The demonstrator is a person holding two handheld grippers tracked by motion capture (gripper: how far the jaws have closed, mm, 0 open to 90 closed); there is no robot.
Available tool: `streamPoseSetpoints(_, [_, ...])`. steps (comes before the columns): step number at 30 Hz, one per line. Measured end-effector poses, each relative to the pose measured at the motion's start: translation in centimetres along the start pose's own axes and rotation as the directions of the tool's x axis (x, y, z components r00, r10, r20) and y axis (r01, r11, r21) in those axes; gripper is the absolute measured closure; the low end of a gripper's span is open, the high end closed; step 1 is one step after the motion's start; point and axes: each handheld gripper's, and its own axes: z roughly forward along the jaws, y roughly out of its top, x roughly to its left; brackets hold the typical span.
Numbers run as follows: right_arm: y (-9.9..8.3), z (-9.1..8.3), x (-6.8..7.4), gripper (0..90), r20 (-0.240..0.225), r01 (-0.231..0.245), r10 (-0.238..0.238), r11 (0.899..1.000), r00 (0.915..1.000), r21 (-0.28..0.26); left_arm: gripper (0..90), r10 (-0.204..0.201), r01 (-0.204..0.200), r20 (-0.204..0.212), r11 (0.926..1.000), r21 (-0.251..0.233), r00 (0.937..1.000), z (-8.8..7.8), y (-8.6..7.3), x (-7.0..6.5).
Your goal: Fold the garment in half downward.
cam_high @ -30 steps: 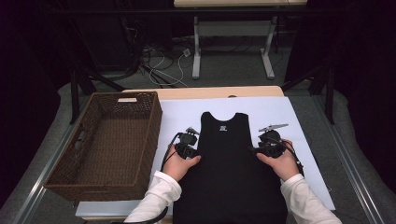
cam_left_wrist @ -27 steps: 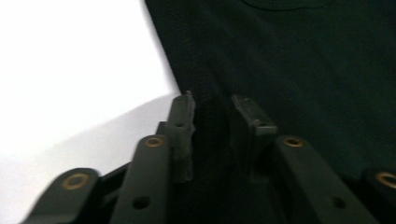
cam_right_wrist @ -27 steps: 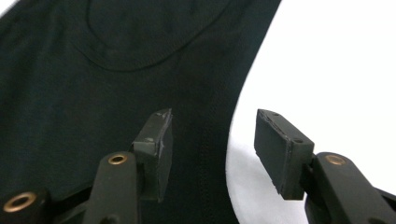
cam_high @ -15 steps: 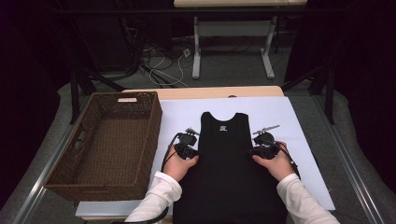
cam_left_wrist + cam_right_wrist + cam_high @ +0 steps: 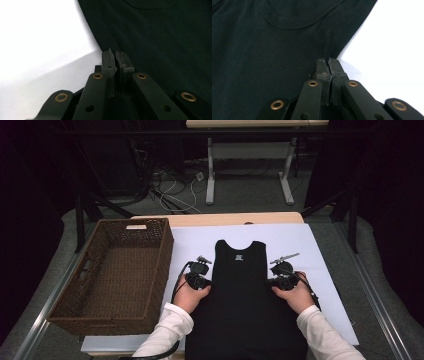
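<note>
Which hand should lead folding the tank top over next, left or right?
Judging by position, neither: both are placed alike. The left gripper is shut on the tank top's left edge, and the right gripper on its right edge, level with each other.

- high view: the white sheet (image 5: 320, 270) on the desk is brightly lit from above, while the surroundings fall into near black.
- left tool view: the sheet glares to blank white, with a soft grey shadow beside the jaws.
- both tool views: the black top (image 5: 274, 50) is dim and the nearest links slightly soft.
</note>
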Motion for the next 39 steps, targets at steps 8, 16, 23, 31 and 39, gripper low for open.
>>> streamPoseSetpoints(8, [1.0,0.1,-1.1,88.5,0.01,-0.014,0.014,1.0,0.9999,0.022,87.2,-0.017,0.017,0.013,0.9997,-0.019,0.9998,-0.3,1.5,0.7])
streamPoseSetpoints(16, [3.2,-0.9,-1.7,88.5,0.031,0.002,-0.001,1.0,0.9995,-0.024,87.4,-0.029,0.029,0.004,0.9991,-0.031,0.9996,-0.7,3.2,1.4])
streamPoseSetpoints(23, [5.5,-1.6,-2.1,88.6,0.061,0.013,-0.009,0.998,0.9981,-0.058,87.5,-0.051,0.051,0.008,0.9958,-0.076,0.9987,-1.8,4.9,2.4])
streamPoseSetpoints(31, [7.8,-1.6,-2.3,88.6,0.124,0.047,-0.039,0.997,0.9915,-0.058,87.5,-0.055,0.053,-0.012,0.9911,-0.122,0.9984,-3.1,7.1,2.8])
streamPoseSetpoints(39, [7.9,-2.4,-2.0,88.5,0.146,0.075,-0.061,0.993,0.9874,-0.088,87.5,-0.026,0.021,-0.032,0.9913,-0.13,0.9992,-4.2,7.2,1.9])
